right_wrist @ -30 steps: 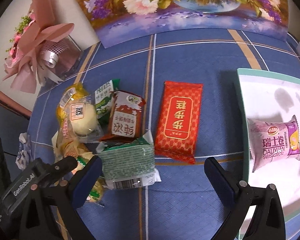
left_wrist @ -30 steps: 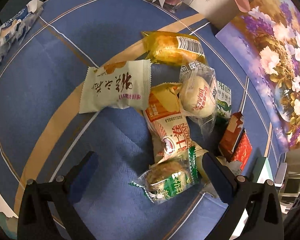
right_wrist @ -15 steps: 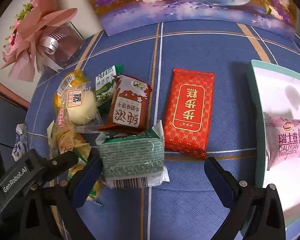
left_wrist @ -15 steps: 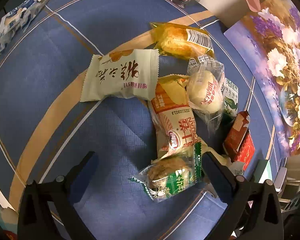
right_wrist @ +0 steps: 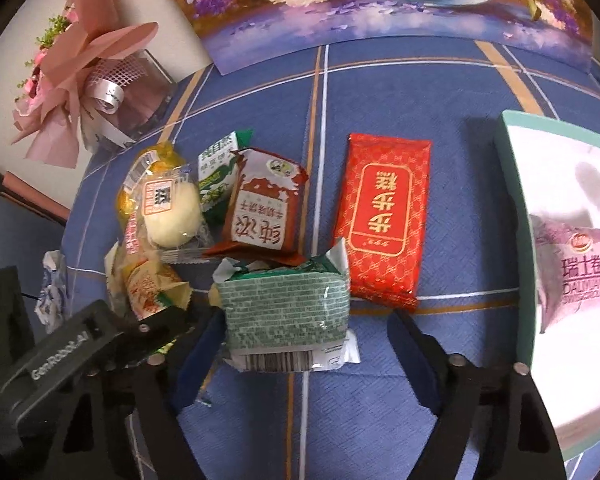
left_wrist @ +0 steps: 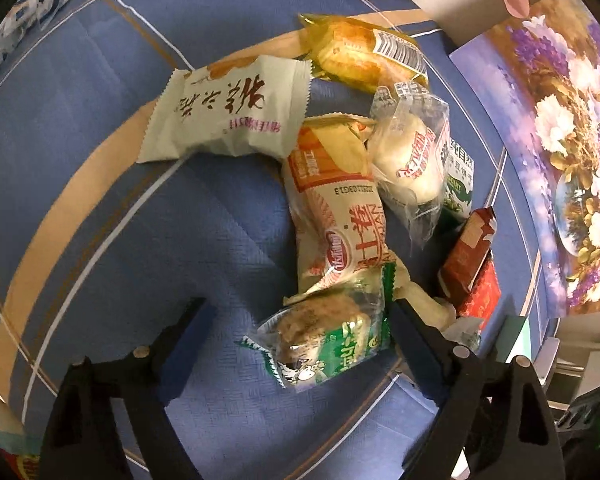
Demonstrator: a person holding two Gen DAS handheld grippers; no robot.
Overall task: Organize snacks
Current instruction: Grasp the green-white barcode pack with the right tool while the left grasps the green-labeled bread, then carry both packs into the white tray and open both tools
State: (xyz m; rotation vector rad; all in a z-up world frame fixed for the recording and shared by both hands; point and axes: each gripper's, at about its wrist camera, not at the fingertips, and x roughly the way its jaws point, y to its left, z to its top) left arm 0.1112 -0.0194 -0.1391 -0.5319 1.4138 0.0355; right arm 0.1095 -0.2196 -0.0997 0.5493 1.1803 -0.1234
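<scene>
Jaws of the left gripper [left_wrist: 296, 328] are closing around a green cake packet [left_wrist: 328, 344]; the right gripper [right_wrist: 300, 336] closes around a green-patterned packet [right_wrist: 288, 312], neither yet pinched.

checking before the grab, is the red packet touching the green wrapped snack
Cannot tell. In the right wrist view the green wrapped snack's crimped top corner overlaps the red packet's lower left edge, but whether the foil rests on it or merely stands in front of it is unclear.

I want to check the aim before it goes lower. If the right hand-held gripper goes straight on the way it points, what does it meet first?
Most likely the green foil-wrapped snack packet lying between the closing fingers of the right hand-held gripper; depth is unclear, but nothing seems above it.
</scene>
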